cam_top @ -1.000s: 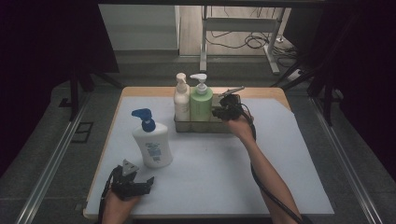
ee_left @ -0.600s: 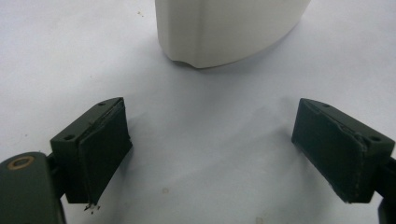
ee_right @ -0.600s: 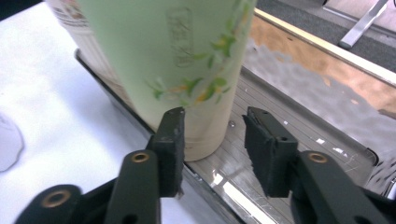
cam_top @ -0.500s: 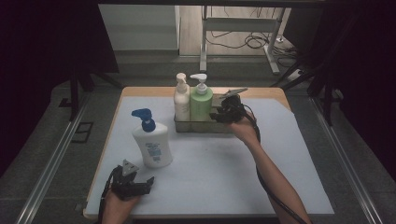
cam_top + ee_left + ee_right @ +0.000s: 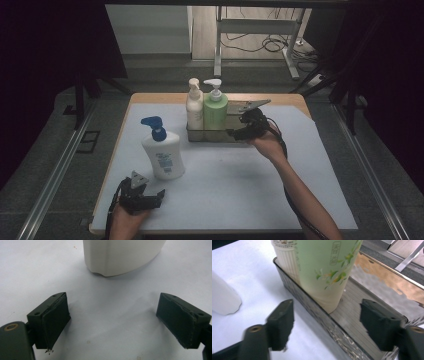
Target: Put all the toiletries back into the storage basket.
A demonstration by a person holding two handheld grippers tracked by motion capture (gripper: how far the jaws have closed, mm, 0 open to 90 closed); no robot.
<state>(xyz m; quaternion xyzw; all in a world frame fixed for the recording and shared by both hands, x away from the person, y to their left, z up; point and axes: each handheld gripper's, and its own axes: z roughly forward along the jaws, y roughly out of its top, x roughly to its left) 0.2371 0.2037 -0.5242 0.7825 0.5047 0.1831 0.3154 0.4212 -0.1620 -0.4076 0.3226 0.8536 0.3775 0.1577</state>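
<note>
One green bottle (image 5: 215, 113) upright in tray (image 5: 235, 134), pump nozzle (image 5: 212, 82) pointing left

High view dim, surroundings near black; the white table cover (image 5: 225, 185) is the brightest area, evenly lit from above. Soft shadows under black jaws. Glare ripples on the shiny metal tray (image 5: 387, 287). Right gripper view slightly motion-blurred.

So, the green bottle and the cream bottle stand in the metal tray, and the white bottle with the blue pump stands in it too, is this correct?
Not quite. The green bottle and the cream bottle do stand in the metal tray, but the white bottle with the blue pump stands outside it, on the white table cover, as the high view shows.
</note>
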